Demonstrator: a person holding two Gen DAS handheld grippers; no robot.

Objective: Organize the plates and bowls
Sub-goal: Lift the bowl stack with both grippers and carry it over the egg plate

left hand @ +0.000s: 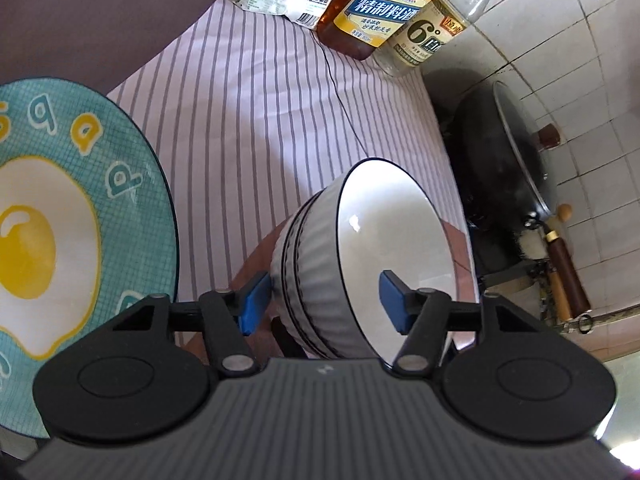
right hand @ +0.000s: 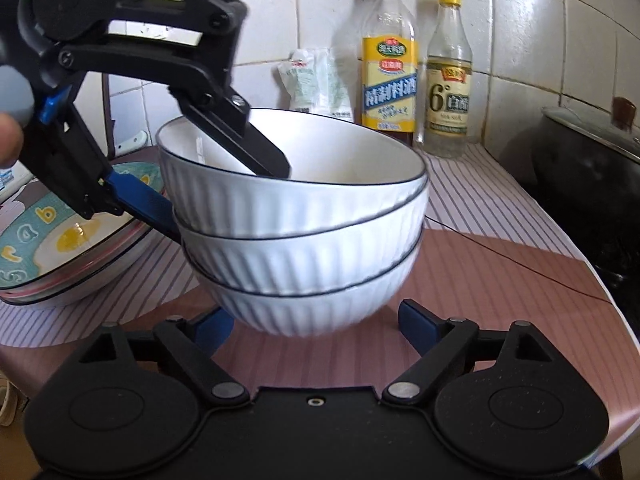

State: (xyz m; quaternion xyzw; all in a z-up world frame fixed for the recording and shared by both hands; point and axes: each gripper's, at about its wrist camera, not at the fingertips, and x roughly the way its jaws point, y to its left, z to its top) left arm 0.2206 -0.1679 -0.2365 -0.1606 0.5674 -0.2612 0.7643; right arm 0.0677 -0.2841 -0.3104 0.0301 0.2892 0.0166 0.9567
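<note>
White wall tiles back a striped table [right hand: 472, 200] where a stack of three ribbed bowls [right hand: 296, 240] sits near its front edge. The left gripper [right hand: 224, 192] straddles the stack's rim, one finger inside the top bowl, one outside; contact is unclear. The right gripper [right hand: 316, 320] waits spread wide at the base, touching nothing.

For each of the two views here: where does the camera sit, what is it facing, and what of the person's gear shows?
Left wrist: on the left gripper, looking down over stacked bowls, egg plate beside; own fingers straddle the rim.
Right wrist: on the right gripper, low, facing the bowls side-on; left gripper, a fingertip show.
Shared: bowls, plate, two bottles, wok.
</note>
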